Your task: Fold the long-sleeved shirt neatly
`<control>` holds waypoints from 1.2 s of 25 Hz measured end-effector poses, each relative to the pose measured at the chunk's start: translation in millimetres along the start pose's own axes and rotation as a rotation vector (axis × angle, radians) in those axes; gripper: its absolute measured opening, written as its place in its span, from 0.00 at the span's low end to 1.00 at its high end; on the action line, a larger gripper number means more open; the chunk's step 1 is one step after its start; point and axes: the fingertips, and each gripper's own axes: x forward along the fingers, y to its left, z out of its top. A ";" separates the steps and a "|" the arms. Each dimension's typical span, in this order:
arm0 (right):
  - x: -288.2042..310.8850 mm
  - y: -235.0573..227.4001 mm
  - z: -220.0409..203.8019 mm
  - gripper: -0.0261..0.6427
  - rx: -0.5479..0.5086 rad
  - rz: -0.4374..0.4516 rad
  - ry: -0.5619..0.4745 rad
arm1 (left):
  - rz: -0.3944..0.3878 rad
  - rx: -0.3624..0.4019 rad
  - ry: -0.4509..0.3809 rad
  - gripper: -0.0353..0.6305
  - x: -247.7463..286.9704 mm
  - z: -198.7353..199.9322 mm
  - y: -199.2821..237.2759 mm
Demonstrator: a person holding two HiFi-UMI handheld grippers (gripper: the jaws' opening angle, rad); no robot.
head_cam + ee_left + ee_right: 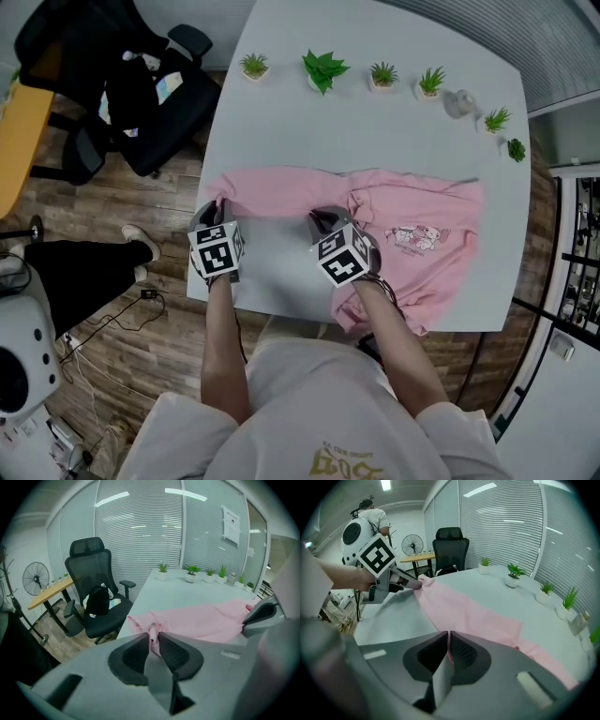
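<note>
A pink long-sleeved shirt with a cartoon print lies on the white table, its left sleeve stretched out toward the table's left edge. My left gripper is shut on the sleeve's cuff; in the left gripper view the pink cloth is bunched between the jaws of the left gripper. My right gripper is shut on the sleeve's near edge close to the shirt's body. In the right gripper view its jaws pinch a thin fold of cloth, and the sleeve runs away to the left gripper.
Several small potted plants and a clear glass object line the table's far edge. A black office chair with a bag stands left of the table. The shirt's lower hem hangs near the table's front edge.
</note>
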 end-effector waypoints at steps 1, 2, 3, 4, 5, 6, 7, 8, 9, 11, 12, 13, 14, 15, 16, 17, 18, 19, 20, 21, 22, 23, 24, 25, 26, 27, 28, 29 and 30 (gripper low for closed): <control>-2.4 1.0 2.8 0.08 0.002 -0.003 -0.010 | 0.002 -0.011 -0.009 0.15 -2.7 1.2 1.0; -4.6 1.7 5.3 0.08 0.004 -0.005 -0.021 | 0.003 -0.026 -0.019 0.15 -5.5 2.4 2.1; -6.7 1.9 7.8 0.08 0.007 -0.009 -0.031 | 0.004 -0.040 -0.029 0.15 -8.1 4.0 3.2; -8.7 1.8 10.2 0.08 0.011 -0.014 -0.041 | 0.005 -0.051 -0.039 0.14 -10.7 6.2 4.2; -10.6 2.0 12.4 0.08 0.014 -0.018 -0.049 | 0.006 -0.056 -0.049 0.14 -13.3 8.8 5.0; -12.5 2.9 14.3 0.08 0.016 -0.019 -0.055 | 0.008 -0.058 -0.058 0.14 -16.1 11.7 5.8; -14.2 4.4 15.6 0.08 0.016 -0.020 -0.059 | 0.011 -0.059 -0.068 0.14 -19.1 14.5 6.7; -15.8 6.3 16.4 0.08 0.013 -0.019 -0.063 | 0.012 -0.061 -0.078 0.13 -22.2 17.3 7.5; -17.1 7.8 17.0 0.08 0.008 -0.019 -0.066 | 0.012 -0.062 -0.088 0.13 -25.3 20.2 8.2; -19.6 8.9 18.6 0.08 0.006 -0.022 -0.074 | 0.012 -0.064 -0.109 0.13 -31.2 26.7 8.8; -20.8 8.8 19.5 0.08 0.008 -0.023 -0.078 | 0.012 -0.065 -0.119 0.13 -34.3 29.9 8.6; -21.8 8.8 20.1 0.08 0.009 -0.024 -0.082 | 0.013 -0.065 -0.130 0.13 -37.5 32.9 8.2; -22.6 8.8 20.4 0.08 0.011 -0.024 -0.084 | 0.014 -0.065 -0.140 0.13 -40.9 35.6 7.8; -23.3 8.7 20.7 0.08 0.012 -0.024 -0.086 | 0.014 -0.065 -0.150 0.13 -44.4 38.2 7.2; -24.1 8.4 21.0 0.08 0.016 -0.025 -0.088 | 0.013 -0.065 -0.160 0.13 -47.9 40.8 6.6; -25.2 7.7 21.5 0.08 0.020 -0.026 -0.092 | 0.012 -0.065 -0.170 0.13 -51.4 43.5 5.7; -26.4 6.7 22.1 0.08 0.024 -0.030 -0.098 | 0.011 -0.066 -0.180 0.13 -54.7 46.4 4.6; -27.6 5.4 23.0 0.08 0.027 -0.036 -0.105 | 0.010 -0.066 -0.192 0.13 -57.7 49.5 3.5; -28.6 4.3 24.0 0.08 0.030 -0.041 -0.111 | 0.009 -0.065 -0.203 0.13 -60.5 52.5 2.6; -29.3 3.7 24.8 0.08 0.032 -0.044 -0.116 | 0.009 -0.063 -0.212 0.13 -62.9 55.1 1.8; -30.0 3.7 25.2 0.08 0.033 -0.046 -0.119 | 0.010 -0.060 -0.219 0.13 -65.3 57.1 1.1; -30.8 4.2 25.0 0.08 0.034 -0.046 -0.120 | 0.010 -0.058 -0.225 0.13 -67.7 58.7 0.4; -31.7 5.0 24.7 0.08 0.034 -0.045 -0.121 | 0.010 -0.057 -0.231 0.13 -70.2 60.2 -0.2; -32.6 5.7 24.6 0.08 0.029 -0.045 -0.122 | 0.008 -0.058 -0.238 0.13 -72.7 62.0 -0.7; -33.3 6.3 24.6 0.08 0.021 -0.046 -0.123 | 0.006 -0.060 -0.246 0.13 -75.4 64.2 -1.2; -33.8 6.7 24.7 0.08 0.012 -0.046 -0.124 | 0.005 -0.060 -0.255 0.13 -78.4 67.1 -1.9; -34.3 7.0 24.7 0.08 0.005 -0.047 -0.124 | 0.003 -0.058 -0.263 0.13 -81.9 70.6 -3.1; -35.0 7.0 24.8 0.08 0.002 -0.047 -0.126 | 0.001 -0.053 -0.274 0.13 -85.7 74.7 -5.0; -36.0 6.7 25.0 0.08 0.002 -0.048 -0.129 | -0.001 -0.047 -0.285 0.13 -89.5 79.2 -7.3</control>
